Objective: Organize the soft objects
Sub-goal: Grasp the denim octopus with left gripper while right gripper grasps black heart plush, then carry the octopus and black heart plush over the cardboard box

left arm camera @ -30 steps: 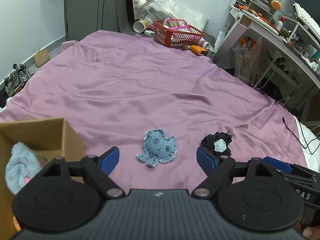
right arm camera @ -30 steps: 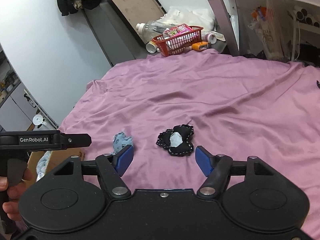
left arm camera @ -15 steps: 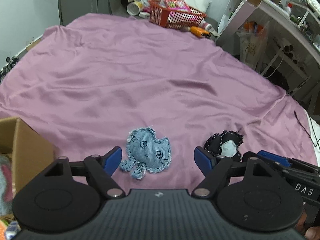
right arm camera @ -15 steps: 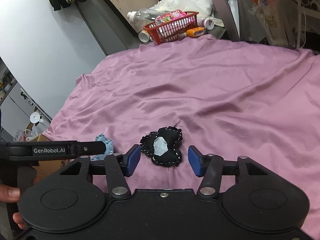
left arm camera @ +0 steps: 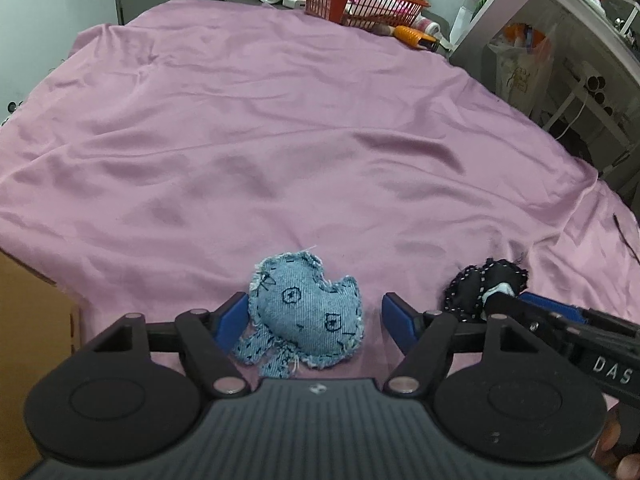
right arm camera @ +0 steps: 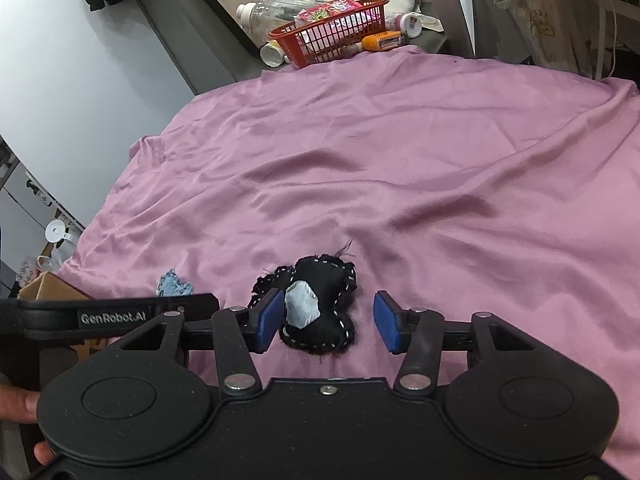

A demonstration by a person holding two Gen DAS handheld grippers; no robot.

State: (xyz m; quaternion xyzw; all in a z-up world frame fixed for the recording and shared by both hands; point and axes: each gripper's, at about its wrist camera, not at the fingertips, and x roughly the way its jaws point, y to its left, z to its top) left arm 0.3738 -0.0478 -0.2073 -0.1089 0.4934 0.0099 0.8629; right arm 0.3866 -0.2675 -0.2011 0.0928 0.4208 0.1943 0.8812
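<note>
Reading "GenRobot.AI" — left gripper [left arm camera: 316, 320]; "DAS" — right gripper [right arm camera: 326, 326].

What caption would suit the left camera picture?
Open left gripper straddling a blue denim plush on a pink sheet.

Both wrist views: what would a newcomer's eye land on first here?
Two small stuffed toys on the wrinkled purple sheet: a blue denim toy between the open left tongs, and a black toy with white stitching between the open right tongs. Neither is gripped yet. Beyond the sheet's far edge, a red basket sits among clutter.
</note>
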